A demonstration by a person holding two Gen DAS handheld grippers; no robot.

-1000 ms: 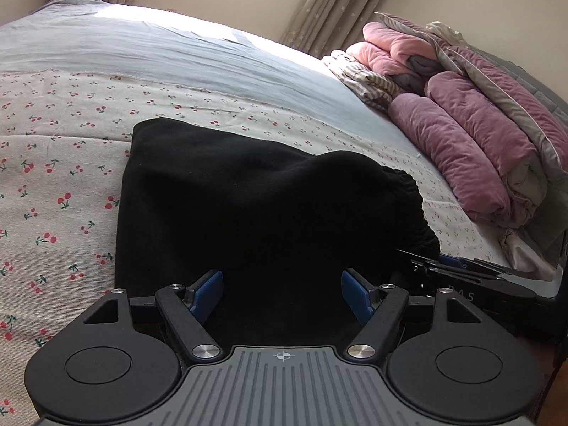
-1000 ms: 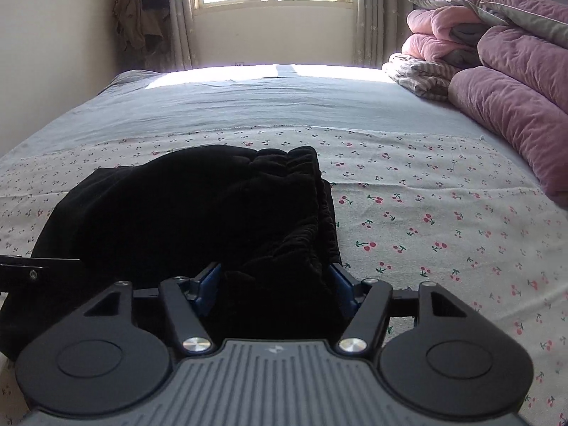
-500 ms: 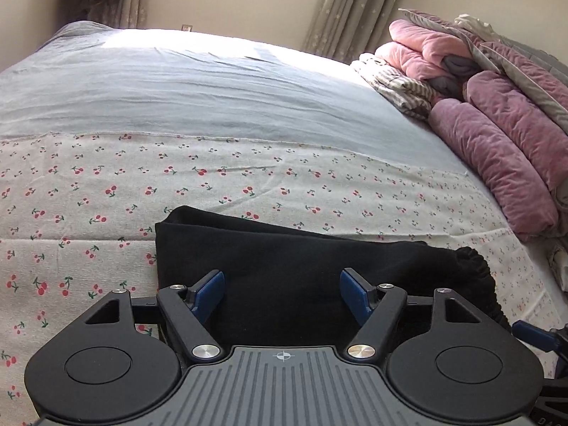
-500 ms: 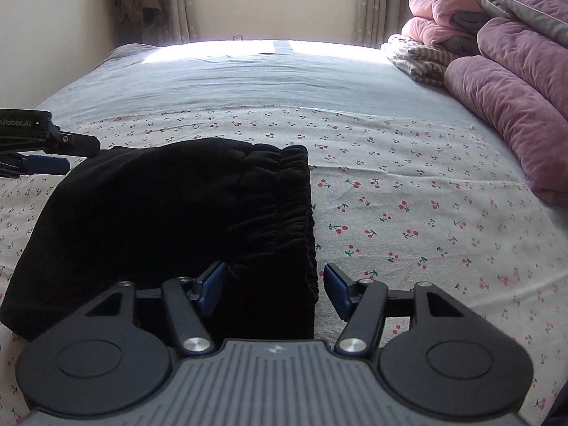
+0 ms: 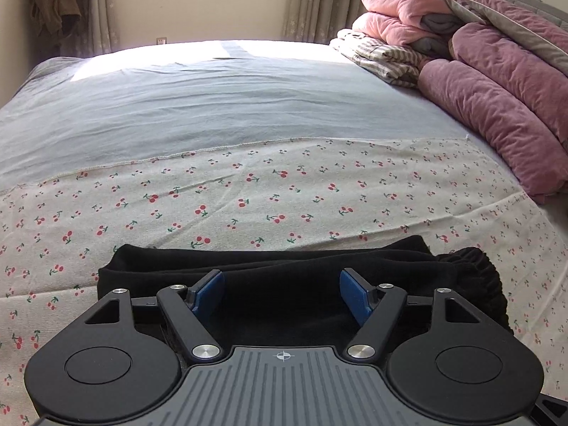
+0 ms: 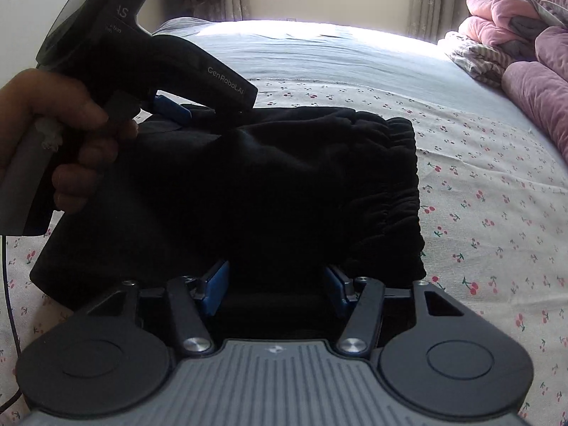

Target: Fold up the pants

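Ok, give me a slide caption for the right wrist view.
Folded black pants on a cherry-print sheet, both grippers' jaws apart above them.

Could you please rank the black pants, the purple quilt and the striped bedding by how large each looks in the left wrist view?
1. Purple quilt, though the frame edge cuts it off.
2. Black pants, nearest the camera and partly hidden behind the gripper, so this ranking is unsure.
3. Striped bedding, clearly smallest and farthest.

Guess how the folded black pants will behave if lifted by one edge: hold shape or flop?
Likely flop: the black pants are soft fabric that sags in rounded folds, so layers would probably slide apart. The gathered waistband looks bulkier, so that end may hang lower. Unlikely to slip on the cherry-print sheet.
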